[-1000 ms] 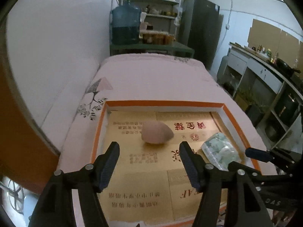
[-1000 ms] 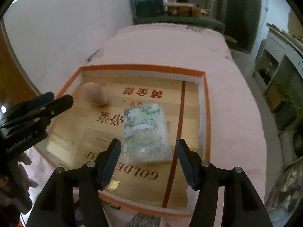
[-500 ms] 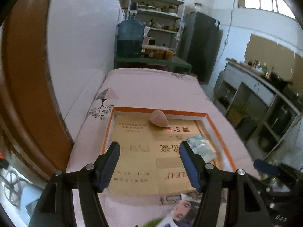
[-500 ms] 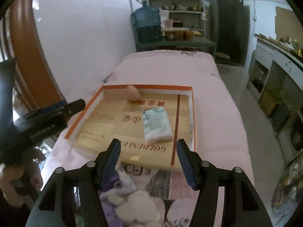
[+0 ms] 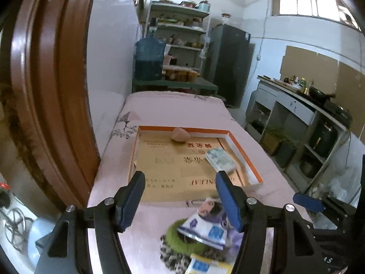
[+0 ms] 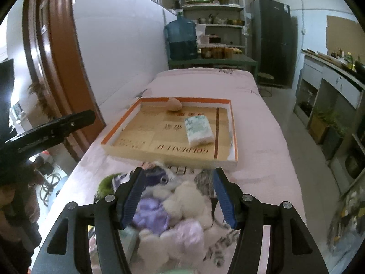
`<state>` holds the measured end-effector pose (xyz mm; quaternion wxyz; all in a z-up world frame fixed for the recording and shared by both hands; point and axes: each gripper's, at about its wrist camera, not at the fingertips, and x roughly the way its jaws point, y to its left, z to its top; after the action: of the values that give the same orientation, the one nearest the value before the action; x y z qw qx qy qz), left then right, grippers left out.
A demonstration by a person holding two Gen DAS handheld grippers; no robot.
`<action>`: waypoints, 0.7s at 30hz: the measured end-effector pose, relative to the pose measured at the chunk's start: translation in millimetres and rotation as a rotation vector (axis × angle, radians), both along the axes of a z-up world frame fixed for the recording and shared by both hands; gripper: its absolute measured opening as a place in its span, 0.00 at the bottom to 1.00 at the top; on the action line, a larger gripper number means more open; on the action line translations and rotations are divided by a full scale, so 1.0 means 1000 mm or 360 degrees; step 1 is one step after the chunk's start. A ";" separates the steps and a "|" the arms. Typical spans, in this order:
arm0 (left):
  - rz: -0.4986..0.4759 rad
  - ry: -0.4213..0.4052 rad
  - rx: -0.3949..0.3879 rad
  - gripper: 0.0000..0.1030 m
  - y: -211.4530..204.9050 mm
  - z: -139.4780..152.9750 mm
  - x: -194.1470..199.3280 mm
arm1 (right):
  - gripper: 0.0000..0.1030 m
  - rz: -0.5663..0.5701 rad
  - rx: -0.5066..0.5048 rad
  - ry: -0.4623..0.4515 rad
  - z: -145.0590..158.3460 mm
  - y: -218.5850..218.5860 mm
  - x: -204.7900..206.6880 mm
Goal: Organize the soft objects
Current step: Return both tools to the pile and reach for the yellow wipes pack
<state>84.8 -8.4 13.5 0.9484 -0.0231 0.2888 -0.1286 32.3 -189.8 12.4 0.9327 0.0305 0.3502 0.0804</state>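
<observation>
Plush pile (image 6: 180, 207) below open right gripper (image 6: 179, 196), untouched.

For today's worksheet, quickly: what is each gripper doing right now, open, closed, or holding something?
Left gripper: open, holding nothing.
Right gripper: open, holding nothing, above the plush toys.

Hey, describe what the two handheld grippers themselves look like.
Both match: the left gripper and right gripper have black angular frames with silver bolts, and jaws lined with ribbed blue pads. White lettering, too small to read, marks the side of the left gripper's body in the right wrist view.
</observation>
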 end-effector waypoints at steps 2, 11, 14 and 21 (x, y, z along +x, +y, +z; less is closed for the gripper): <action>-0.0005 -0.0034 0.0022 0.63 -0.001 -0.002 -0.015 | 0.61 0.0003 0.0005 0.0003 -0.003 0.001 -0.008; -0.0017 -0.0080 -0.0027 0.62 0.012 -0.020 -0.061 | 0.61 -0.0022 -0.0008 0.0000 -0.017 -0.002 -0.039; -0.0093 -0.0053 -0.0085 0.62 0.014 -0.028 -0.073 | 0.61 -0.0011 0.0002 -0.0007 -0.021 -0.001 -0.049; -0.0178 -0.0081 -0.0012 0.62 0.003 -0.043 -0.096 | 0.61 -0.0007 0.0013 -0.0018 -0.029 0.000 -0.067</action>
<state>-11.3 -5.4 -29.2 0.9467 -0.0072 0.2651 -0.1830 -34.7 -189.7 -17.0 0.9347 0.0346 0.3445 0.0799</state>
